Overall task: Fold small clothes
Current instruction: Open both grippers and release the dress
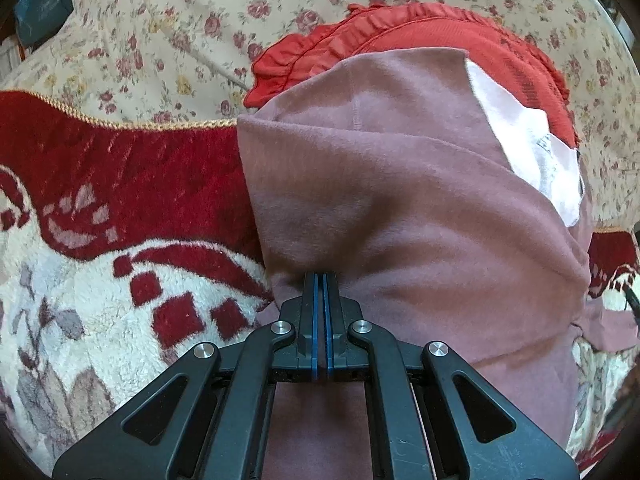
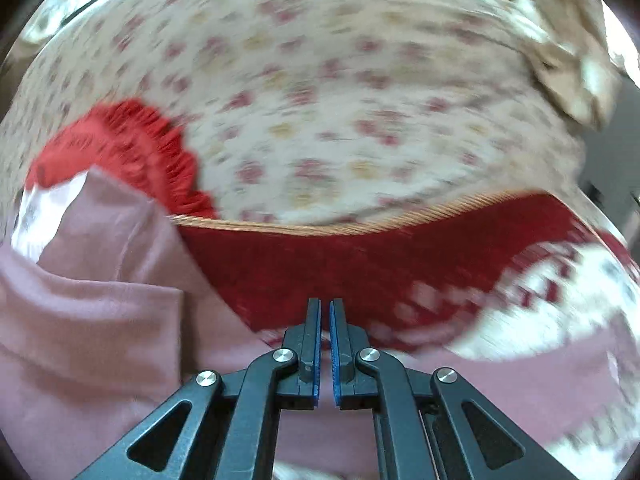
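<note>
Work surface is a bed or couch covered by a cream cotton sheet printed with small red and yellow roses (image 1: 168, 28), and over its near part lies a plush red-and-white blanket with a gold corded edge (image 1: 120, 184). On top of both sits the dusty-pink soft fleece garment (image 1: 400, 208), bunched and partly doubled over, its white inner lining with a small label (image 1: 532, 148) exposed at the upper right in the left wrist view. Behind the pink garment, touching it and partly covered by it, lies a red-orange garment with a ruffled, gathered edge (image 1: 400, 36); it rests on the rose-print sheet. The left gripper (image 1: 325, 276) has its black fingers with blue pads pressed together, tips pushed against the near fold of the pink fleece; whether a layer of cloth is pinched between the pads cannot be told, since only a thin seam shows between them. The right wrist view is smeared by motion blur. There the right gripper (image 2: 325, 302) shows its blue-padded fingers brought nearly together with a narrow slit between them and nothing visible in that slit; it hangs above the red blanket band, with the pink fleece spread below and to the left of it. A beige crumpled cloth (image 2: 568, 60) lies far off at the sheet's upper right edge.
</note>
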Demonstrator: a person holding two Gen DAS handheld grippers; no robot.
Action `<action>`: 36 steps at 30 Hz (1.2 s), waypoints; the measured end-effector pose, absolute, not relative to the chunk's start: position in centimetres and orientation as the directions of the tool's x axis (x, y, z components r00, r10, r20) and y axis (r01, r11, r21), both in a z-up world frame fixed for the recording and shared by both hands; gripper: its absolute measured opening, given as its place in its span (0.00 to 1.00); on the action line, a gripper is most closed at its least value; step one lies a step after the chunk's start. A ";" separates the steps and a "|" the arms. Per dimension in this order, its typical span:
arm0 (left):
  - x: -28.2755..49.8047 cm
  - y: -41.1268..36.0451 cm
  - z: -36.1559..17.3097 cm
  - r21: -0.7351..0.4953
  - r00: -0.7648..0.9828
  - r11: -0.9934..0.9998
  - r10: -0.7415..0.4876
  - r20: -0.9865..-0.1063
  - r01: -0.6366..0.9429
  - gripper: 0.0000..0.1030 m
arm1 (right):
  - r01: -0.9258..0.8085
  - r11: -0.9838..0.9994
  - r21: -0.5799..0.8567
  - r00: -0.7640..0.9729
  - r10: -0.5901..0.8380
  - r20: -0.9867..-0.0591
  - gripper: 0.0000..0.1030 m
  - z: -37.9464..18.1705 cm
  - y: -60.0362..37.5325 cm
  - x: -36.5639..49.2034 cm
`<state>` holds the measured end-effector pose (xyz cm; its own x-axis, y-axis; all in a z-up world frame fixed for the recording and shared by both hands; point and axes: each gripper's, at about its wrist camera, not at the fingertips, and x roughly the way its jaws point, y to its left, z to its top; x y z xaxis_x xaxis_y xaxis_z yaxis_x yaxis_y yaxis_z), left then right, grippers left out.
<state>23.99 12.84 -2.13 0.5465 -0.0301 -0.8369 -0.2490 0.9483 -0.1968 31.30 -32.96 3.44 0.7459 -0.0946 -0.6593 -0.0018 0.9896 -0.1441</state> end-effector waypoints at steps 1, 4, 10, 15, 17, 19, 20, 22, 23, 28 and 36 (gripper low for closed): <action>23.8 12.5 -1.8 -0.188 0.553 0.952 -0.023 -0.833 -0.243 0.02 | 0.033 0.988 -0.151 0.739 -0.126 -0.662 0.03 4.0 -34.2 30.4; 22.9 11.1 -0.5 -0.160 0.587 0.966 -0.010 -0.810 -0.203 0.02 | 0.128 0.981 -0.143 0.707 -0.192 -0.681 0.06 5.3 -39.3 26.9; 21.0 7.0 1.6 -0.158 0.651 0.984 -0.065 -0.756 -0.085 0.66 | 0.237 0.959 -0.154 0.690 -0.278 -0.669 0.32 6.5 -48.2 19.3; 21.2 5.4 1.1 -0.160 0.651 0.987 -0.109 -0.752 -0.019 0.68 | 0.300 0.950 -0.086 0.665 -0.273 -0.695 0.32 5.3 -52.8 19.2; 21.5 5.4 1.0 -0.163 0.647 0.986 -0.109 -0.755 -0.024 0.68 | 0.307 0.951 -0.023 0.663 -0.231 -0.712 0.32 4.7 -54.1 19.9; 22.0 6.2 0.7 -0.170 0.643 0.985 -0.107 -0.759 -0.037 0.68 | 0.331 0.944 0.005 0.650 -0.225 -0.726 0.32 3.9 -55.0 20.8; 22.1 6.3 0.6 -0.172 0.640 0.984 -0.104 -0.761 -0.044 0.68 | 0.326 0.945 0.026 0.667 -0.211 -0.714 0.32 3.7 -55.4 21.2; 22.3 6.6 0.3 -0.178 0.636 0.982 -0.103 -0.764 -0.055 0.68 | 0.323 0.945 0.047 0.688 -0.200 -0.697 0.32 3.5 -55.9 21.5; 22.4 6.7 0.2 -0.178 0.634 0.982 -0.103 -0.766 -0.057 0.68 | 0.319 0.946 0.051 0.694 -0.197 -0.692 0.32 3.6 -56.0 21.7; 22.7 6.7 0.2 -0.182 0.633 0.982 -0.110 -0.766 -0.049 0.68 | 0.336 0.942 0.017 0.683 -0.231 -0.692 0.12 3.7 -56.1 23.2; 22.5 6.7 0.8 -0.209 0.647 0.978 -0.144 -0.749 -0.025 0.68 | 0.261 0.965 -0.001 0.725 -0.197 -0.661 0.03 5.4 -51.6 23.0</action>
<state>22.49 6.74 0.84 0.6470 -0.1438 -0.7488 -0.0247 0.9776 -0.2090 22.98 -51.56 5.39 0.7246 -0.1965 -0.6605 0.2606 0.9654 -0.0013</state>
